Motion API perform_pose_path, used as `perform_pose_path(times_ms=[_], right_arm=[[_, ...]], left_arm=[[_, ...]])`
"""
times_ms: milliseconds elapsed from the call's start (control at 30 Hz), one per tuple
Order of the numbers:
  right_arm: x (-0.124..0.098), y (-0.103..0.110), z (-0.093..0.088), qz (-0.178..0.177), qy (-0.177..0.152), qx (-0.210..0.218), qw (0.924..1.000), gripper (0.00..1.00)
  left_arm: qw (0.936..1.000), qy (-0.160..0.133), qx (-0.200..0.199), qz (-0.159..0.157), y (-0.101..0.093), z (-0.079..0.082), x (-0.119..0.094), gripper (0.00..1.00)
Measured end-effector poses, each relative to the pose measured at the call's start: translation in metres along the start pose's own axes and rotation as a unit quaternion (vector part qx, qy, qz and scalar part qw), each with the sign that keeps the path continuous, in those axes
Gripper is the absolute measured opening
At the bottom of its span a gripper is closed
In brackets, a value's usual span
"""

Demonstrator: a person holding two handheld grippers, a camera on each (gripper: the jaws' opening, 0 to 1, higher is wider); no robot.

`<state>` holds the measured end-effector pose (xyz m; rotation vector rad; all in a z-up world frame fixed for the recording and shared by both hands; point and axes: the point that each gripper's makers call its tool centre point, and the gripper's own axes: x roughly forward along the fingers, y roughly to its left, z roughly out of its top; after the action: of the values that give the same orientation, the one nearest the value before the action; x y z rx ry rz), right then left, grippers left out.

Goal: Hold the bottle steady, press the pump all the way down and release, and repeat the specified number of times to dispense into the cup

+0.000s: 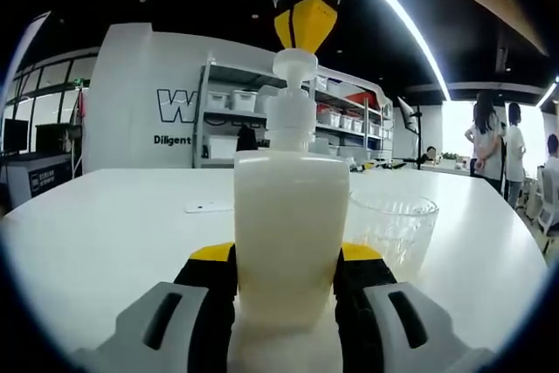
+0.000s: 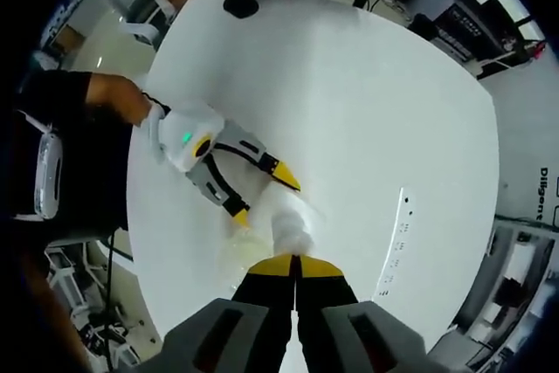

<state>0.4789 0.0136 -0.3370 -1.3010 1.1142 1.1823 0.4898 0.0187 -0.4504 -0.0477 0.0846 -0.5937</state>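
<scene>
L gripper (image 1: 286,290) clamped on body of cream pump bottle (image 1: 291,233), upright on white table (image 1: 113,224). R gripper (image 2: 295,265) above, jaws closed together, tips right at pump head (image 1: 295,65); contact can't be confirmed. Clear glass cup (image 1: 397,229) just beside bottle, under spout side. People standing at far end of room.

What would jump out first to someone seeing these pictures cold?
A cream pump bottle stands in the middle of the left gripper view, squeezed between the yellow-tipped left claw. Right above it, the right claw comes down with its tips together on the pump head. Beside the bottle a clear glass cup waits on the big white table.
</scene>
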Motion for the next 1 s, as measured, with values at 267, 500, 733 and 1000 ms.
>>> perform_pose_path(times_ms=[267,500,733,1000], right_arm=[[0.001,0.0,-0.001,-0.002,-0.005,-0.001,1.0,0.0],[0.001,-0.001,0.0,0.001,-0.006,0.004,1.0,0.0],[0.003,0.0,-0.001,0.0,0.0,0.003,1.0,0.0],[0.003,0.001,0.0,0.0,0.004,0.003,1.0,0.0]], left_arm=[[1.0,0.001,-0.007,0.001,0.0,-0.001,0.0,0.42],[0.9999,0.001,-0.014,0.001,0.005,-0.001,0.001,0.42],[0.9999,0.002,-0.016,0.001,0.008,-0.001,0.004,0.43],[0.9999,0.002,-0.015,-0.001,0.004,-0.002,0.001,0.43]])
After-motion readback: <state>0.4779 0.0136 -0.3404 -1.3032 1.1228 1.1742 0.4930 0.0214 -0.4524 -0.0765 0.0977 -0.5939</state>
